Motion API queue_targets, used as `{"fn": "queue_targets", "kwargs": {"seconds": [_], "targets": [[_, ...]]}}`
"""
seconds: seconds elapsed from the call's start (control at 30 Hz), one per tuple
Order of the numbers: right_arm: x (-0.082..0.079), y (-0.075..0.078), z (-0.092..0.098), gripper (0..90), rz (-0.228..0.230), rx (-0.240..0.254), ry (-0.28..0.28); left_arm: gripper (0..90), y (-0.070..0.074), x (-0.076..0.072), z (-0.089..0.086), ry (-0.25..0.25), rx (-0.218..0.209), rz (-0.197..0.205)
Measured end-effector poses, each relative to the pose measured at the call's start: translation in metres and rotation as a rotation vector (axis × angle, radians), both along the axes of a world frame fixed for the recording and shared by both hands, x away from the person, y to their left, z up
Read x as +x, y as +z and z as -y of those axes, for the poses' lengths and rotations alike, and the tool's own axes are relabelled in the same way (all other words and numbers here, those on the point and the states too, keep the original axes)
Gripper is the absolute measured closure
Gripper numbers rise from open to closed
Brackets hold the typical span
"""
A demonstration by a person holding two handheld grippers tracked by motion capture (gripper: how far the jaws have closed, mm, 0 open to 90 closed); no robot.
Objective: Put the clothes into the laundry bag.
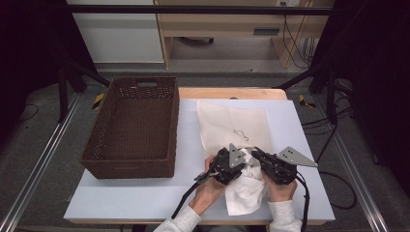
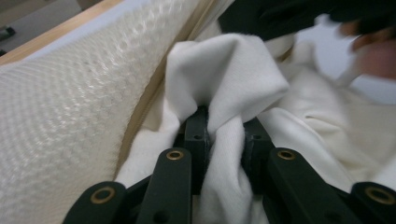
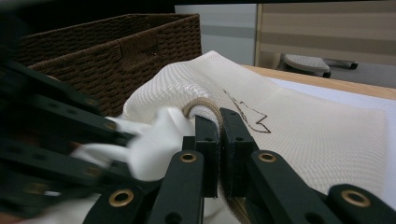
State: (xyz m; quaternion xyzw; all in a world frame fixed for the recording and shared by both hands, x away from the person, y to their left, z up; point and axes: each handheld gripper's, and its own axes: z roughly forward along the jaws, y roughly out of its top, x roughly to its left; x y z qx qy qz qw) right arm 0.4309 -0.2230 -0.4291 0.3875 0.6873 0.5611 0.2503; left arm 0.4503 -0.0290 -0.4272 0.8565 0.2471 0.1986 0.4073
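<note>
We are stuffing a white garment [image 1: 245, 189] into a cream mesh laundry bag [image 1: 234, 124] lying on the table [image 1: 145, 193] at three o'clock from the brown wicker basket [image 1: 133, 126]. Our left gripper [image 1: 235, 164] is clenching a fold of the garment at the bag's mouth, while our right gripper [image 1: 255, 155] is pinching the bag's corded rim [image 3: 201, 103] shut-tight. Next, we judge, the left needs to push the cloth toward twelve o'clock, deeper inside.

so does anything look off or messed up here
Nothing looks damaged or spilled. The white garment is bunched half out of the mesh laundry bag, which suits the work in hand: the left gripper pinches the cloth while the right gripper clamps the bag's rim. The wicker basket sits squarely beside them.
</note>
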Motion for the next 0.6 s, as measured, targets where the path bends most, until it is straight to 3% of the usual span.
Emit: {"fn": "queue_targets", "kwargs": {"seconds": [0.13,0.2,0.33,0.37,0.4,0.43,0.47,0.53,0.57,0.6], "targets": [[-0.001,0.001,-0.005,86.9,0.010,-0.010,0.010,74.9,-0.008,0.012,-0.001,0.035,-0.007,0.010],[0.000,0.000,-0.006,86.9,0.004,-0.012,0.012,73.6,-0.013,0.018,0.003,0.084,-0.021,0.042],[0.001,-0.002,-0.005,86.9,-0.001,-0.016,0.008,71.0,-0.015,0.016,0.003,0.097,-0.048,0.052],[0.001,-0.003,-0.003,86.9,-0.006,-0.008,0.009,66.9,-0.015,0.011,-0.002,0.097,-0.084,0.055],[0.001,-0.003,-0.003,86.9,-0.006,-0.008,0.009,61.7,-0.015,0.011,-0.002,0.097,-0.084,0.055],[0.001,-0.003,-0.003,86.9,-0.004,-0.010,0.009,61.7,-0.014,0.008,-0.006,0.090,-0.124,0.031],[0.002,-0.004,-0.004,86.9,-0.005,-0.018,0.013,51.6,-0.011,0.002,-0.013,0.065,-0.161,0.013],[0.002,-0.004,-0.005,86.9,0.000,-0.027,0.012,43.0,-0.008,-0.004,-0.017,0.056,-0.173,0.029],[0.002,-0.004,-0.005,86.9,0.000,-0.027,0.012,43.0,-0.006,-0.009,-0.020,0.051,-0.176,0.039],[0.002,-0.004,-0.004,86.9,-0.001,-0.030,0.010,32.6,0.000,-0.021,-0.031,0.030,-0.194,0.049]]}}
